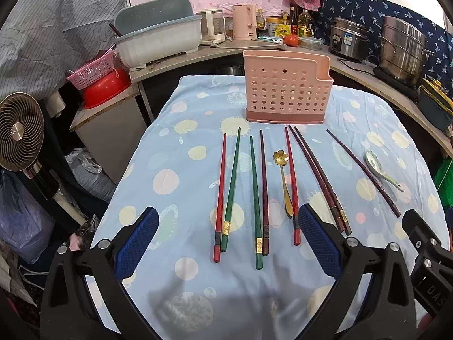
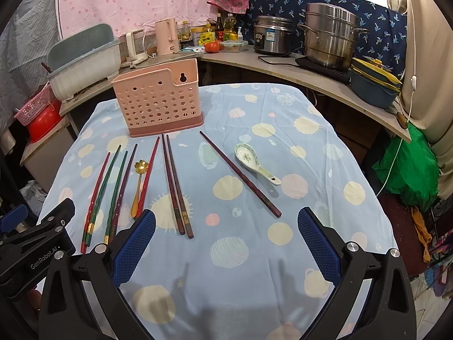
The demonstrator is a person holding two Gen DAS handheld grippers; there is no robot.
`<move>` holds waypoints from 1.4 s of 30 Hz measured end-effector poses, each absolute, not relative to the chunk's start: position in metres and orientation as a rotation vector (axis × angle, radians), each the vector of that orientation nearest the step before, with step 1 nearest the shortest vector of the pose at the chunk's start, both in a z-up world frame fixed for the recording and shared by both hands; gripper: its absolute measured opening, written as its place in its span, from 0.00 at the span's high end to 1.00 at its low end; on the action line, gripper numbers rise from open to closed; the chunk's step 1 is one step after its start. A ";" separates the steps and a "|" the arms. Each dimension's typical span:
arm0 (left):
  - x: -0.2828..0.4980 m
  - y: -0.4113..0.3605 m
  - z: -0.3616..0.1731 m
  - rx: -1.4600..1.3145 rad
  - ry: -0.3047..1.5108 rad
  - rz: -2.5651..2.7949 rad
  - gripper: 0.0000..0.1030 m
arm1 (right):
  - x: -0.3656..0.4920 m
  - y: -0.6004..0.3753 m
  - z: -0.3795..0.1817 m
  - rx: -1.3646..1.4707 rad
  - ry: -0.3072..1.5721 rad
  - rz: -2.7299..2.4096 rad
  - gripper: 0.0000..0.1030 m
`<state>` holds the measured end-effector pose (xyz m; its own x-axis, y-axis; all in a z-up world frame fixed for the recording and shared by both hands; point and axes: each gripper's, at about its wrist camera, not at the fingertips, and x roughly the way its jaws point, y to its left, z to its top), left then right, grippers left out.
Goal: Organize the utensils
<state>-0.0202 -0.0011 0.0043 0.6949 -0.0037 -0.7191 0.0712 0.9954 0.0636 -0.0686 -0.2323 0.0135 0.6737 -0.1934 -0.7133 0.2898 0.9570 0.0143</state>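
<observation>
A pink perforated utensil holder (image 1: 286,90) (image 2: 158,102) stands upright at the far side of the table. In front of it several chopsticks lie in a row: red (image 1: 220,195), green (image 1: 232,187), dark maroon (image 1: 320,175) (image 2: 177,184), and a lone dark one (image 1: 363,171) (image 2: 240,174). A gold flower spoon (image 1: 284,178) (image 2: 138,184) lies among them. A white ceramic spoon (image 1: 379,170) (image 2: 254,163) rests to the right. My left gripper (image 1: 226,243) hovers open over the near ends of the chopsticks. My right gripper (image 2: 226,243) is open above bare cloth, holding nothing.
The table wears a blue patterned cloth (image 1: 184,147) (image 2: 311,153). Behind it a counter carries a dish rack (image 1: 158,39), a pink kettle (image 1: 245,21), a rice cooker (image 2: 271,35) and a steel pot (image 2: 329,35). A fan (image 1: 19,133) stands at the left.
</observation>
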 end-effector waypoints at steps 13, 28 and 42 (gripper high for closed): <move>-0.009 0.011 -0.003 0.045 0.834 -0.034 0.08 | -0.065 -0.249 0.007 0.161 0.808 -0.293 0.07; 0.032 0.055 -0.046 0.080 0.912 0.076 0.09 | -0.048 -0.271 -0.011 0.185 0.851 -0.316 0.07; 0.064 0.048 -0.078 0.094 0.977 0.029 0.18 | -0.033 -0.267 -0.024 0.174 0.884 -0.317 0.07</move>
